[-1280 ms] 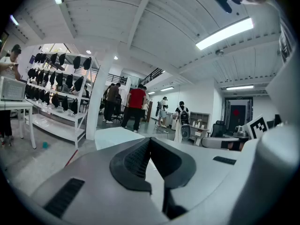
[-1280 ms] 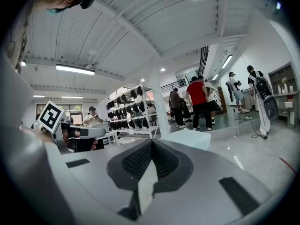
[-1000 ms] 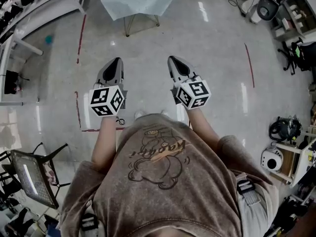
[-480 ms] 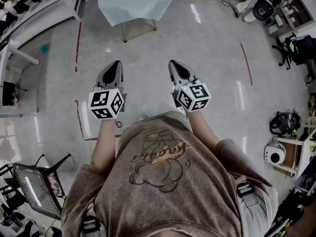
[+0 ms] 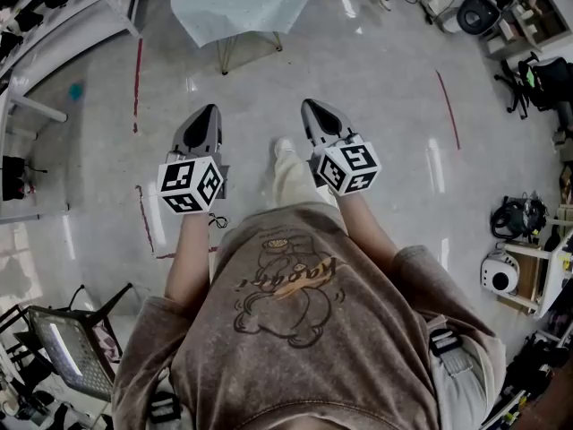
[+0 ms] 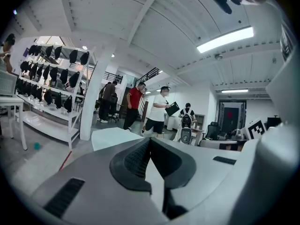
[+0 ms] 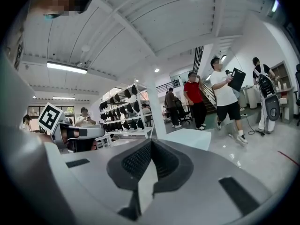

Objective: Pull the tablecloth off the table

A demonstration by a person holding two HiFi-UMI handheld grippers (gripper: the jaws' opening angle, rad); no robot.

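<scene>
Position of the tablecloth: pale and lying flat over a small bench with thin metal legs, covering the whole top and hanging a little past its edges. The left gripper and right gripper are held side by side in the air, well short of the bench, both noses pointing toward it and neither touching the tablecloth. In the left gripper view the ribbed fingers meet at their tips with nothing between them, and the tablecloth shows just beyond those tips. In the right gripper view the fingers are likewise pressed together and empty, with the bench ahead and slightly to the right. Glossy grey floor separates both grippers from the bench. One shoe of the person is stepped forward between the grippers, toward the bench. A red line runs on the floor left of the bench, and a white rack hung with dark items stands further left. Several people stand or walk beyond the bench, on its far side.
</scene>
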